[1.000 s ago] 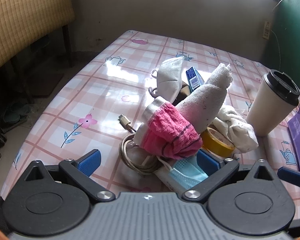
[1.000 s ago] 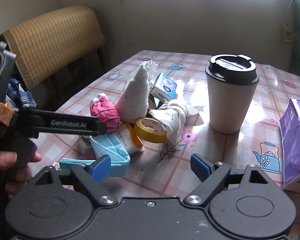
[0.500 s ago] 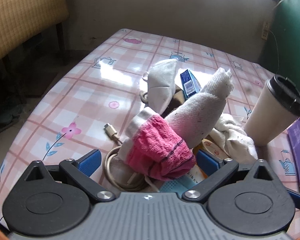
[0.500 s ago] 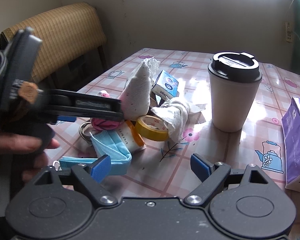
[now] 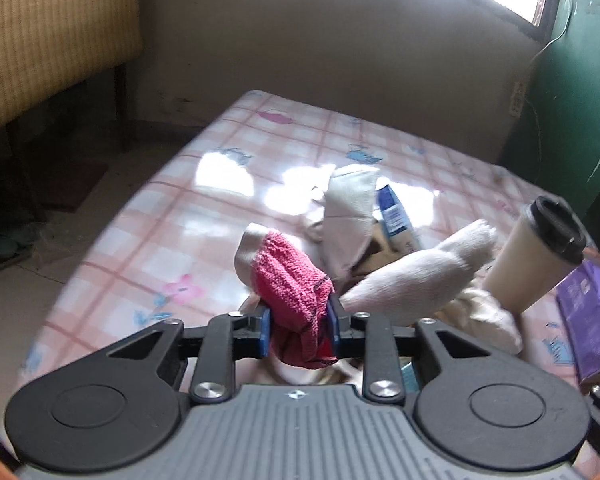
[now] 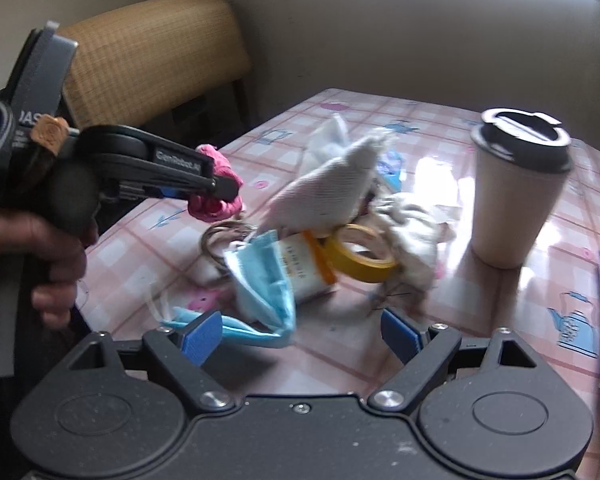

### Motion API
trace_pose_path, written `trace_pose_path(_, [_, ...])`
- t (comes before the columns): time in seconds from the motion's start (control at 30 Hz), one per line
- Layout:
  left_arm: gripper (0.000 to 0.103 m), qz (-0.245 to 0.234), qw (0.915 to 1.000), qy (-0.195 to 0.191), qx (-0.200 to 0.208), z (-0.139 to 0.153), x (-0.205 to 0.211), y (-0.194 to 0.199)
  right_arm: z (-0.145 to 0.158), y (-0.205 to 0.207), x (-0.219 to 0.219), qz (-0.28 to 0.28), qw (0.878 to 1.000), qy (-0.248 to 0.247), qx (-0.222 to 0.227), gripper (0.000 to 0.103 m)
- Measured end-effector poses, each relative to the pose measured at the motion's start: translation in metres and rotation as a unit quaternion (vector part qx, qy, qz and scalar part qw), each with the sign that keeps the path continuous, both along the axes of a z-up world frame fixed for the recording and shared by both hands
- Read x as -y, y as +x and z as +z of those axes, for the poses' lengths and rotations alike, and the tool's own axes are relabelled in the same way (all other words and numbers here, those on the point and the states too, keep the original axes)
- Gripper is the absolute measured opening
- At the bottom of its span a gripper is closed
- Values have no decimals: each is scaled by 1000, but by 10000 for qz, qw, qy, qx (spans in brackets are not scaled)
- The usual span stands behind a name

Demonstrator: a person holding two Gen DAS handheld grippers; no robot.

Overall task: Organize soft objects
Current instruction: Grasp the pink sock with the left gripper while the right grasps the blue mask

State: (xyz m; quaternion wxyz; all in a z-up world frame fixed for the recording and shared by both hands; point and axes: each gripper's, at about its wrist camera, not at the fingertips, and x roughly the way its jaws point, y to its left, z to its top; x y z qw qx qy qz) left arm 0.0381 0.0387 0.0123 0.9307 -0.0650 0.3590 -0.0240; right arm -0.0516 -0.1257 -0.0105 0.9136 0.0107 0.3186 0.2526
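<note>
Your left gripper [image 5: 298, 330] has just closed its jaws, and the blue pads now pinch the pink sock [image 5: 292, 284] at lower centre of the left wrist view; the sock's pale cuff sticks up above the pads, and its pink body bunches between and below them; in the right wrist view the same sock [image 6: 216, 184] shows at left of centre, clamped at the tip of the left gripper [image 6: 220, 190], clear of the checked tablecloth [image 6: 340, 120]; your left hand [image 6: 40, 256] grips the handle at the left edge. Your right gripper [image 6: 300, 332] sits at the bottom of its view with jaws wide and nothing between them; a blue face mask [image 6: 264, 280] lies just beyond its left pad. Behind the mask are a yellow tape roll [image 6: 360, 256], a white sock [image 6: 324, 192] leaning over the pile, and a crumpled white cloth [image 6: 416, 236]; a lidded paper cup [image 6: 516, 188] stands upright at right of centre.
</note>
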Motion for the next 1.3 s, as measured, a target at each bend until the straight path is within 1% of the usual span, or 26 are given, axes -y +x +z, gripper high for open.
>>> trace_pose_path(0.07, [28,-5,10000,82,-16,-1,-8,-6,-2,4,-11,152,9998,-101,2,101])
trace_pose_path(0.13, [28,27,9999,126,-47,-4,-16,-13,-9,13,-21,266,9987,-400,-153,101])
trace_pose_path(0.17, [28,48,9999,109,-60,-4,-20,-16,-10,16,-28,347,9984,-417,-137,101])
trace_pose_path(0.27, [28,107,9999,35,-108,-7,-32,-20,-19,24,-47,550,9958,-728,-85,101])
trace_pose_path(0.33, [28,118,9999,-15,-122,-8,-38,-23,-23,29,-57,601,9951,-760,-171,101])
trace_pose_path(0.4, [28,87,9999,-57,-118,-9,-38,-25,-27,36,-62,664,9954,-629,-273,98])
trace_pose_path(0.47, [28,43,9999,-84,-112,-10,-36,-25,-32,43,-56,755,9947,-381,-581,81])
trace_pose_path(0.53, [28,12,9999,-115,-105,-10,-34,-26,-31,42,-49,774,9945,-103,-691,47])
trace_pose_path(0.57, [28,2,9999,-114,-98,-10,-33,-27,-31,41,-47,780,9941,-69,-757,40])
trace_pose_path(0.63, [28,-31,9999,-121,-76,-9,-30,-27,-27,37,-41,814,9937,-49,-774,29])
trace_pose_path(0.7, [28,-65,9999,-114,-65,-9,-28,-27,-24,35,-36,785,9936,23,-814,22])
trace_pose_path(0.77, [28,-119,9998,-122,-62,-8,-25,-29,-17,30,-32,768,9938,120,-790,20])
trace_pose_path(0.9, [28,-245,9997,-80,-1,-4,-16,-32,2,22,-23,642,9965,190,-506,18])
trace_pose_path(1.0, [28,-315,9994,-102,44,1,-10,-32,14,20,-13,493,9976,283,-404,17])
trace_pose_path(1.07, [28,-376,9992,-86,105,6,-5,-33,25,16,-1,424,9978,398,-323,17])
trace_pose_path(1.17, [28,-475,9986,-53,212,16,2,-34,44,15,7,302,9988,388,-62,17])
trace_pose_path(1.3, [28,-586,9977,-91,342,30,13,-30,65,18,14,119,9991,374,156,17])
